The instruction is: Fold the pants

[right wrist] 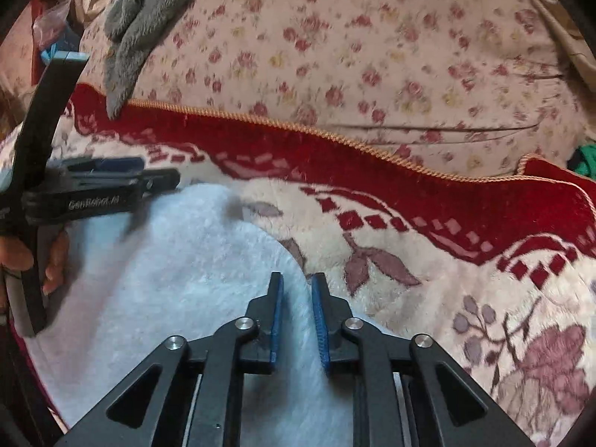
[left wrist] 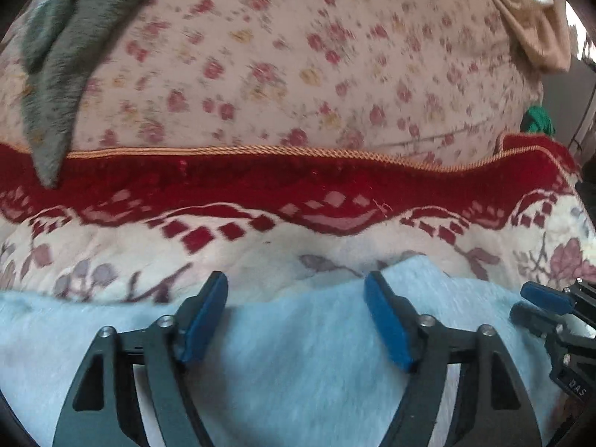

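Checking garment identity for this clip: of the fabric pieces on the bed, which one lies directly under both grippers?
The pale blue fleecy garment, spread on the red-bordered blanket. The grey fleece piece lies far back on the floral sheet.

A cream blanket (right wrist: 428,223) with mauve leaves and a wide red border, edged in gold cord (left wrist: 260,152), lies across a pink sheet (left wrist: 298,56) printed with small roses. A grey fleece garment (left wrist: 56,74) lies over both. A green item (left wrist: 538,121) shows at the sheet's far right.
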The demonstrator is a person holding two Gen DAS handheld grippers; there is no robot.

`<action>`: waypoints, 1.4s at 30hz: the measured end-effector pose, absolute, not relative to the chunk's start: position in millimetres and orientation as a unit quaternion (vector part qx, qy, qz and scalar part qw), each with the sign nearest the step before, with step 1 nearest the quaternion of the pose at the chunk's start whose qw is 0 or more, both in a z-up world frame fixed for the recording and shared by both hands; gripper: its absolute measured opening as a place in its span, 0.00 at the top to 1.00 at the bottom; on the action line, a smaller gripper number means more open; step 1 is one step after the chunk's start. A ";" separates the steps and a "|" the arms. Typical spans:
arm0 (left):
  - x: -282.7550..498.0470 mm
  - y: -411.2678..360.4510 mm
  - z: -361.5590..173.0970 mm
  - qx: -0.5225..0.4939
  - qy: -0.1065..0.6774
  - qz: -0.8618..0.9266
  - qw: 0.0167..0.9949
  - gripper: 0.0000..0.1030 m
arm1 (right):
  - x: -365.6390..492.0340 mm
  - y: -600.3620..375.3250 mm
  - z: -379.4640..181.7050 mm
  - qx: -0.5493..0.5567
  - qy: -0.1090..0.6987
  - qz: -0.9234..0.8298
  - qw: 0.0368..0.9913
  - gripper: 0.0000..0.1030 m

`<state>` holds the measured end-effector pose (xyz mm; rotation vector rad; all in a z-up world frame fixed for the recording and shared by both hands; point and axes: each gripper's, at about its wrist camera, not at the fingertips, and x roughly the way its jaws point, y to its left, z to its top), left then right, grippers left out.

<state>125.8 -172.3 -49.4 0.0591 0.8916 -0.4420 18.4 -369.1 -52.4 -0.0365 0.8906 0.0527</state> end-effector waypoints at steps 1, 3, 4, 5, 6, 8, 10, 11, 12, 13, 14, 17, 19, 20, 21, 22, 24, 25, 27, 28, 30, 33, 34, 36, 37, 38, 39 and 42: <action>119.5 -163.5 -44.7 0.020 0.424 -0.210 0.881 0.26 | 14.4 -366.6 -48.7 -0.006 0.427 0.029 0.904 0.62; 110.0 -149.7 -37.3 0.011 0.417 -0.203 0.886 0.23 | 7.5 -361.3 -42.9 0.022 0.413 0.047 0.909 0.35; 104.2 -139.8 -33.3 0.008 0.412 -0.196 0.890 0.20 | 4.0 -358.0 -39.8 0.033 0.404 0.052 0.913 0.25; 97.0 -127.8 -29.5 0.004 0.406 -0.189 0.894 0.19 | 2.4 -353.6 -37.3 0.035 0.402 0.051 0.914 0.25; 92.2 -118.5 -27.3 0.003 0.404 -0.183 0.896 0.19 | 2.0 -348.9 -36.2 0.034 0.402 0.051 0.913 0.25; 83.4 -98.4 -23.9 0.006 0.401 -0.157 0.902 0.19 | -1.4 -339.1 -33.1 0.047 0.400 0.072 0.912 0.25; 75.3 -75.4 -20.6 0.002 0.394 -0.134 0.909 0.19 | -3.1 -327.8 -34.7 0.064 0.408 0.089 0.906 0.25; 72.2 -64.4 -19.2 0.000 0.391 -0.123 0.912 0.19 | -3.5 -321.7 -36.4 0.069 0.411 0.098 0.904 0.25; 67.6 -47.9 -16.0 -0.003 0.386 -0.105 0.916 0.19 | -4.1 -315.0 -37.9 0.074 0.413 0.107 0.902 0.25; 64.8 -36.6 -13.3 -0.005 0.383 -0.094 0.919 0.19 | -3.9 -307.1 -39.2 0.077 0.415 0.115 0.899 0.25; 62.2 -24.6 -10.5 -0.010 0.378 -0.085 0.922 0.19 | -3.4 -300.0 -40.3 0.076 0.418 0.121 0.897 0.25; 55.8 14.7 -1.3 -0.025 0.365 -0.046 0.930 0.19 | 0.4 -271.6 -44.1 0.067 0.430 0.140 0.889 0.23; 52.1 44.0 3.0 -0.040 0.359 -0.019 0.932 0.19 | 2.7 -252.6 -42.7 0.060 0.431 0.156 0.887 0.23; 50.4 56.3 4.3 -0.049 0.357 -0.007 0.933 0.19 | 4.3 -242.5 -41.7 0.059 0.431 0.168 0.885 0.23; 48.6 65.6 4.9 -0.055 0.356 0.002 0.933 0.18 | 6.1 -236.0 -41.8 0.059 0.432 0.174 0.883 0.23; 46.8 77.4 5.6 -0.063 0.355 0.013 0.933 0.18 | 8.3 -223.9 -40.8 0.056 0.432 0.185 0.881 0.23; 43.3 97.0 5.7 -0.074 0.353 0.034 0.932 0.18 | 11.8 -207.8 -40.1 0.050 0.433 0.198 0.878 0.23; 41.6 104.7 5.0 -0.079 0.353 0.042 0.931 0.18 | 14.1 -197.6 -40.3 0.047 0.435 0.205 0.876 0.23; 39.2 118.6 3.7 -0.086 0.354 0.055 0.930 0.18 | 18.1 -179.7 -42.1 0.039 0.441 0.217 0.870 0.23; 37.2 124.6 3.7 -0.090 0.353 0.062 0.929 0.18 | 20.6 -168.1 -42.9 0.035 0.444 0.226 0.866 0.23; 35.2 135.7 4.1 -0.094 0.349 0.071 0.930 0.18 | 23.7 -152.6 -43.2 0.027 0.447 0.236 0.863 0.23; 34.9 156.2 3.0 -0.110 0.343 0.088 0.929 0.17 | 26.6 -135.6 -41.0 0.019 0.447 0.246 0.860 0.23; 36.5 164.5 -0.3 -0.118 0.345 0.097 0.926 0.17 | 27.7 -129.1 -40.3 0.016 0.447 0.250 0.859 0.23; 40.1 172.7 -8.9 -0.121 0.356 0.110 0.920 0.17 | 29.4 -118.9 -38.7 0.009 0.447 0.255 0.858 0.23; 45.2 178.5 -18.6 -0.122 0.376 0.116 0.911 0.17 | 31.1 -112.2 -38.1 0.004 0.446 0.258 0.857 0.23; 48.0 183.6 -27.2 -0.126 0.393 0.123 0.903 0.17 | 32.2 -108.8 -37.8 0.001 0.445 0.260 0.857 0.23; 49.8 189.3 -36.2 -0.135 0.406 0.128 0.895 0.17 | 34.7 -102.2 -37.3 -0.004 0.445 0.265 0.855 0.23; 41.7 202.6 -49.6 -0.162 0.414 0.124 0.887 0.17 | 43.9 -82.3 -35.6 -0.023 0.449 0.286 0.846 0.23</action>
